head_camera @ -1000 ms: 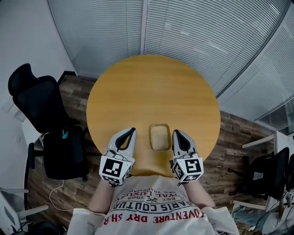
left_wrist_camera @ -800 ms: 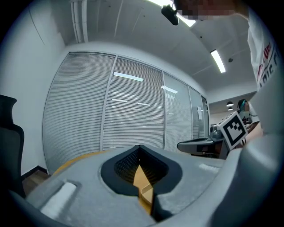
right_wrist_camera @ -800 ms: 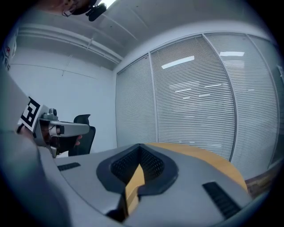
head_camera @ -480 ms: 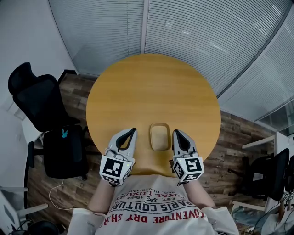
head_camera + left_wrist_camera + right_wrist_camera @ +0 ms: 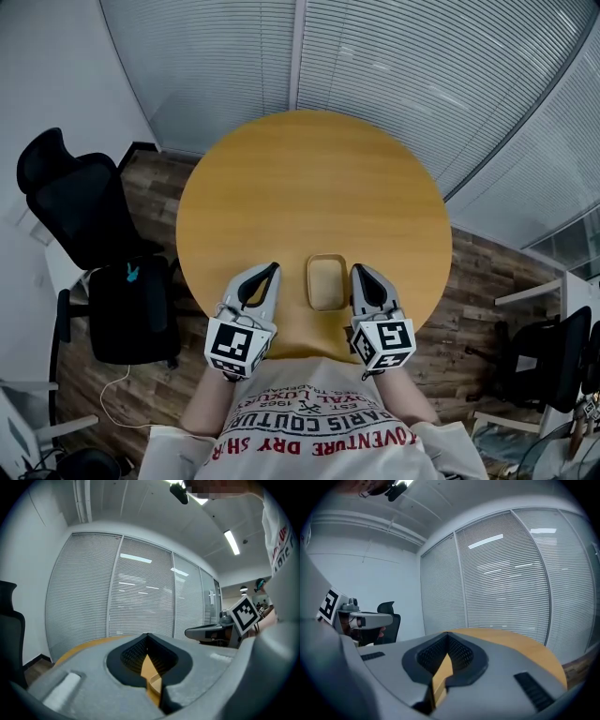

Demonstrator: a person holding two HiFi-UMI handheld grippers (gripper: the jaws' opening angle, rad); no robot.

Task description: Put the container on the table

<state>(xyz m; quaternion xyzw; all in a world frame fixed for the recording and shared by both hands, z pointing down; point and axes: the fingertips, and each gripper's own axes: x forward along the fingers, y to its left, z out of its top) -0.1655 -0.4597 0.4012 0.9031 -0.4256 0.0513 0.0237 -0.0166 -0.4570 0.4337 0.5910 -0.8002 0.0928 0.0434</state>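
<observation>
A shallow tan container sits on the round wooden table near its front edge, between my two grippers. My left gripper lies just left of it, shut and empty. To the container's right, my right gripper is also shut with nothing in it. Neither touches the container. In the left gripper view the jaws of the left gripper meet at the tips, and a corner of the container shows through the gap behind them. The right gripper shows closed jaws over the tabletop.
A black office chair stands left of the table, with a second chair at the far right. Slatted blinds curve behind the table. Wooden floor surrounds it. The person's shirt fills the bottom.
</observation>
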